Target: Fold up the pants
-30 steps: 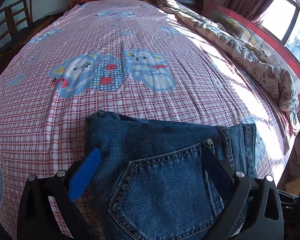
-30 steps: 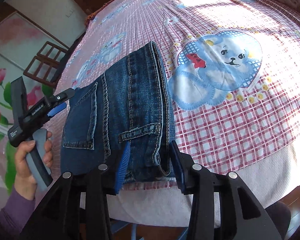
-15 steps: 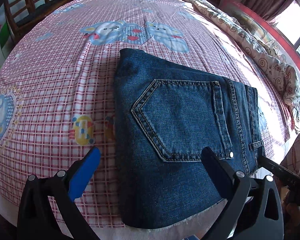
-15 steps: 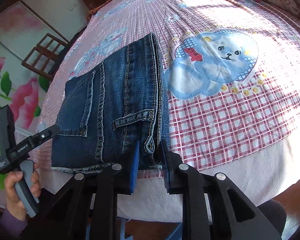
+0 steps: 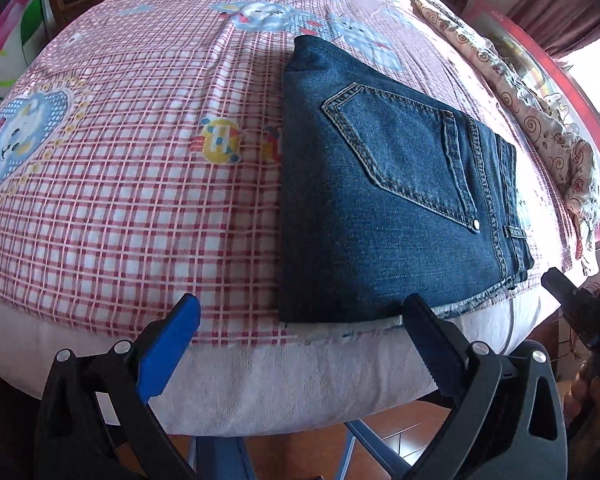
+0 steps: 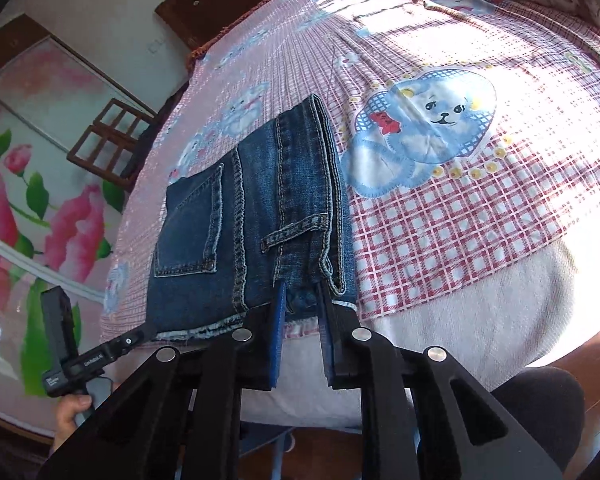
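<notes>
The near edge of the jeans point(image 6: 256, 232) is partly hidden behind the right gripper point(image 6: 302, 300), so contact cannot be judged. Its jaws have just been closing to a narrow gap, the waistband corner at twelve o'clock. The left gripper point(image 5: 300, 316) is held wide open, pointed down, the folded jeans lying at one o'clock on the bed point(image 5: 120, 168).

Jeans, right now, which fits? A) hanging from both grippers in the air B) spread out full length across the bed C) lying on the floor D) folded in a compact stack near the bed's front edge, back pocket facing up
D: the jeans lie as a squared-off folded stack on the checked bedsheet near its front edge, back pocket facing up.
</notes>
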### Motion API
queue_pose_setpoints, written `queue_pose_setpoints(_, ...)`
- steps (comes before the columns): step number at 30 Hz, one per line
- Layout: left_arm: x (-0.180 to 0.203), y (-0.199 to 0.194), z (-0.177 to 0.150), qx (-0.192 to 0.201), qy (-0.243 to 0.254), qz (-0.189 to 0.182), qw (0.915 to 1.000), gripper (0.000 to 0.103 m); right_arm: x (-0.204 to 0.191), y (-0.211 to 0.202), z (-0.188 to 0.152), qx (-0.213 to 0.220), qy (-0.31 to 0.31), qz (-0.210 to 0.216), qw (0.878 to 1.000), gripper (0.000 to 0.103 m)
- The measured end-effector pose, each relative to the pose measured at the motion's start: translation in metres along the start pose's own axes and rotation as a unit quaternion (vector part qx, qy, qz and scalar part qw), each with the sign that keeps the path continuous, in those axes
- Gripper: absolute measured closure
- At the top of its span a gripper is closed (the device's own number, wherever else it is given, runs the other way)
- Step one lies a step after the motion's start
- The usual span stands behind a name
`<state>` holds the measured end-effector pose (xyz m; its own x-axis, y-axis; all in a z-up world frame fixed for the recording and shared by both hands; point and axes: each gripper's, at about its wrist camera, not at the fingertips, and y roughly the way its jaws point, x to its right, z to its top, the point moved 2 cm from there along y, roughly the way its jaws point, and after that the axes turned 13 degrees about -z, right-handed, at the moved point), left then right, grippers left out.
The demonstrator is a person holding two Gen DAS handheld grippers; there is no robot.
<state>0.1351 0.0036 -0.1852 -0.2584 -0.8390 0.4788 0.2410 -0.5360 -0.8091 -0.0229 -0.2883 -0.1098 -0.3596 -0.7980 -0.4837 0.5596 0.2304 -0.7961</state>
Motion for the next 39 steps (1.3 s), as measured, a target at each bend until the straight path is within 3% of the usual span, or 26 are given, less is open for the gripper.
queue_pose_setpoints(3, -0.015, -0.010, -0.013, 0.001, -0.025, -0.007, 0.9997, 0.002, -0.012, 0.014, 0.004, -0.025, 0.002, 0.018, 1.000, 0.087)
queue_pose_setpoints(7, -0.037, -0.023, -0.029, 0.007, -0.061, -0.024, 0.9978, 0.002, -0.001, 0.040, -0.005, -0.070, 0.022, -0.018, 0.997, 0.087)
queue_pose_setpoints(10, -0.049, -0.032, -0.035, 0.018, -0.080, -0.052, 0.9953, 0.002, 0.018, 0.046, -0.012, -0.082, 0.061, -0.011, 0.995, 0.087)
queue_pose_setpoints(13, -0.057, -0.035, -0.034, 0.023, -0.102, -0.103, 0.9892, 0.002, 0.025, 0.034, -0.017, -0.069, 0.071, -0.016, 0.995, 0.077)
queue_pose_setpoints(15, -0.056, -0.034, -0.026, 0.030, -0.121, -0.180, 0.9757, 0.002, 0.030, 0.029, -0.017, -0.065, 0.082, -0.008, 0.994, 0.077)
queue_pose_setpoints(16, -0.059, -0.033, -0.020, 0.036, -0.138, -0.233, 0.9621, 0.002, 0.032, 0.028, -0.016, -0.066, 0.083, -0.008, 0.994, 0.077)
queue_pose_setpoints(19, -0.053, -0.024, -0.003, 0.057, -0.181, -0.321, 0.9280, 0.002, 0.037, 0.030, -0.016, -0.072, 0.084, -0.008, 0.994, 0.077)
queue_pose_setpoints(20, -0.053, -0.018, 0.002, 0.059, -0.191, -0.333, 0.9217, 0.002, 0.037, 0.031, -0.016, -0.073, 0.086, -0.004, 0.994, 0.077)
queue_pose_setpoints(23, -0.054, -0.004, 0.010, 0.062, -0.211, -0.343, 0.9132, 0.002, 0.037, 0.034, -0.019, -0.078, 0.083, 0.001, 0.994, 0.077)
queue_pose_setpoints(26, -0.056, 0.005, 0.014, 0.046, -0.229, -0.321, 0.9179, 0.002, 0.034, 0.039, -0.023, -0.084, 0.094, 0.018, 0.992, 0.077)
queue_pose_setpoints(29, -0.060, -0.001, 0.013, 0.059, -0.222, -0.282, 0.9316, 0.002, 0.032, 0.041, -0.025, -0.087, 0.091, 0.017, 0.992, 0.077)
queue_pose_setpoints(33, -0.049, 0.007, 0.016, 0.036, -0.182, -0.298, 0.9364, 0.002, 0.028, 0.043, -0.027, -0.089, 0.083, 0.015, 0.992, 0.077)
queue_pose_setpoints(35, -0.042, 0.014, 0.015, 0.014, -0.182, -0.315, 0.9312, 0.015, 0.023, 0.044, -0.028, -0.091, 0.081, 0.016, 0.992, 0.077)
queue_pose_setpoints(37, -0.038, 0.014, 0.015, 0.010, -0.167, -0.302, 0.9386, 0.029, 0.021, 0.045, -0.027, -0.091, 0.082, 0.015, 0.992, 0.077)
queue_pose_setpoints(38, -0.040, 0.020, 0.016, -0.002, -0.168, -0.288, 0.9427, 0.067, 0.020, 0.046, -0.026, -0.091, 0.084, 0.018, 0.992, 0.077)
queue_pose_setpoints(39, -0.044, 0.023, 0.014, -0.009, -0.177, -0.290, 0.9406, 0.072, 0.019, 0.047, -0.025, -0.092, 0.084, 0.018, 0.992, 0.077)
